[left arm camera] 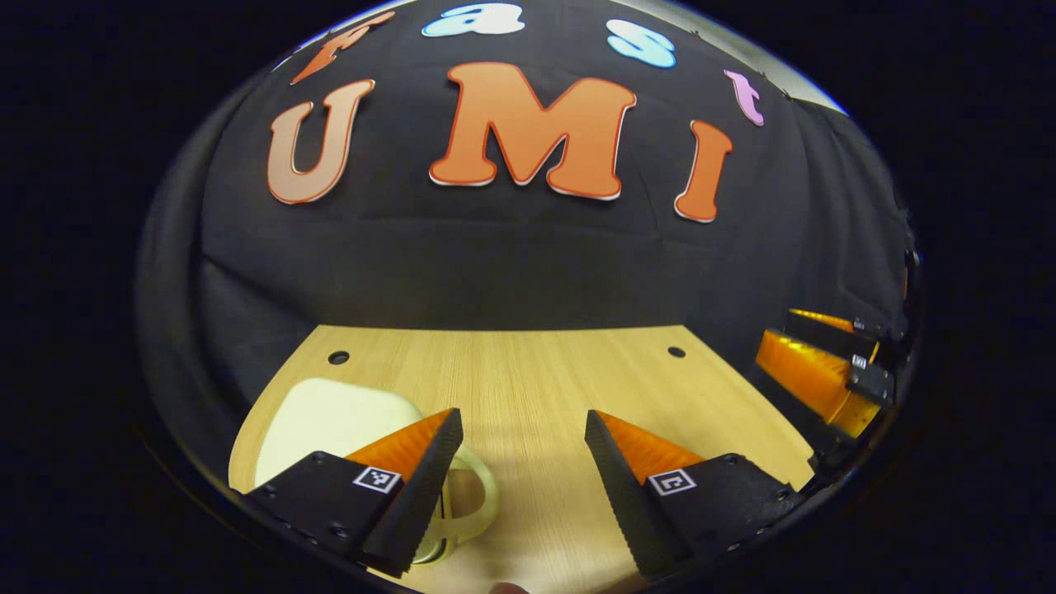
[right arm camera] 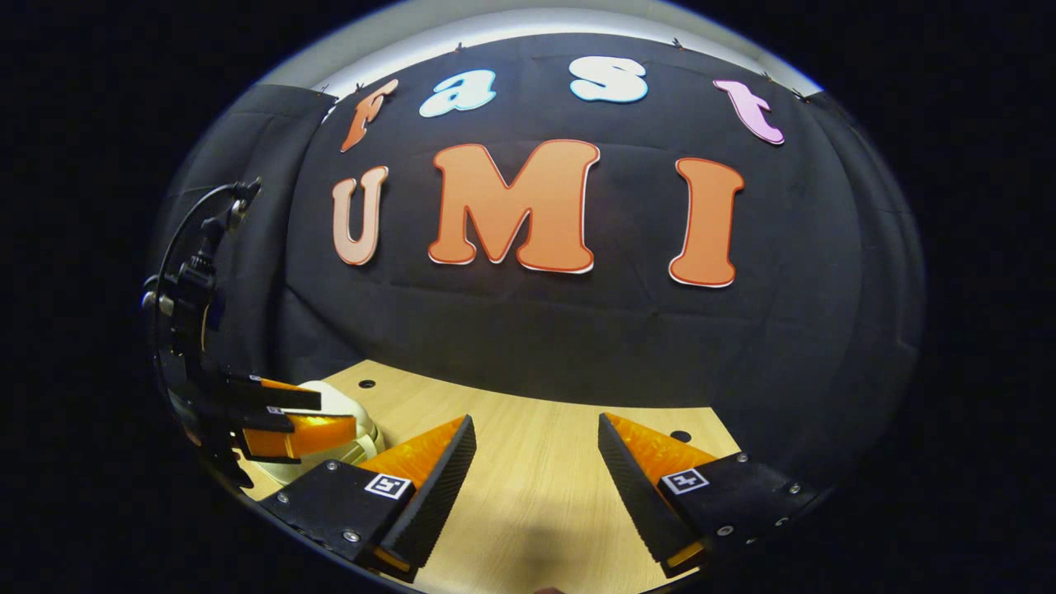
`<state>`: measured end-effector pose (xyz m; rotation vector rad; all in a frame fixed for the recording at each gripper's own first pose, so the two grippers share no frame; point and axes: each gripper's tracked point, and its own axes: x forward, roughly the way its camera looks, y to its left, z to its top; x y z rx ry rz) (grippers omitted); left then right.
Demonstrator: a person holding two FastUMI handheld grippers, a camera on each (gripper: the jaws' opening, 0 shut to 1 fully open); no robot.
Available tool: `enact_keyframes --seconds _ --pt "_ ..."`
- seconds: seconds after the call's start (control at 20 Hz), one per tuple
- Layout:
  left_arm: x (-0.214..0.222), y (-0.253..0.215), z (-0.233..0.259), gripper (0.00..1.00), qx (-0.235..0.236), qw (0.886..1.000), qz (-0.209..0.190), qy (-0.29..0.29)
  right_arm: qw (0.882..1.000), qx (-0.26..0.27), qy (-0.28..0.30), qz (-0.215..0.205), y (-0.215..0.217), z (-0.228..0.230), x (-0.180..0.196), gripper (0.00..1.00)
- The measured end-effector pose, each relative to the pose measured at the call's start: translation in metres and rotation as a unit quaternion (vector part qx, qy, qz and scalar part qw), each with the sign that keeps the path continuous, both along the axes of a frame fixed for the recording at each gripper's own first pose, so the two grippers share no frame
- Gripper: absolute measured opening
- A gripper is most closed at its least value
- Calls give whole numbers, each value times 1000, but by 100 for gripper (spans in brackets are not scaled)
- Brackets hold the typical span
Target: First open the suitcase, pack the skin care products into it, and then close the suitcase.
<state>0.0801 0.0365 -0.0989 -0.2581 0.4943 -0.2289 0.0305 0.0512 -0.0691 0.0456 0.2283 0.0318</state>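
Beside the left gripper (left arm camera: pixel 523 487), the suitcase (left arm camera: pixel 330 421) handle (left arm camera: pixel 478 503) shows.

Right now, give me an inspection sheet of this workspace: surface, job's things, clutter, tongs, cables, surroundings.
Surface: light wooden table with small round holes near its far edge.
Job's things: cream suitcase, closed, handle toward the camera, at the table's left; skin care products: nothing seen.
Clutter: nothing seen.
Tongs: left tongs open over the table beside the suitcase; right tongs open over bare table.
Cables: black cable looping above the left tongs' body.
Surroundings: black cloth wall.
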Motion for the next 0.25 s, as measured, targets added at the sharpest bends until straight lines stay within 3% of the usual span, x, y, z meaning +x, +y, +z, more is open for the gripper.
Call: enact_keyframes --seconds 0.05,0.25 --pt "4 2 10 98 -1 1000 11 -14 1000 -1 -5 5 5 3 -1 95" --pt "5 12 44 96 11 996 61 -67 999 -8 -21 24 19 14 -2 94"
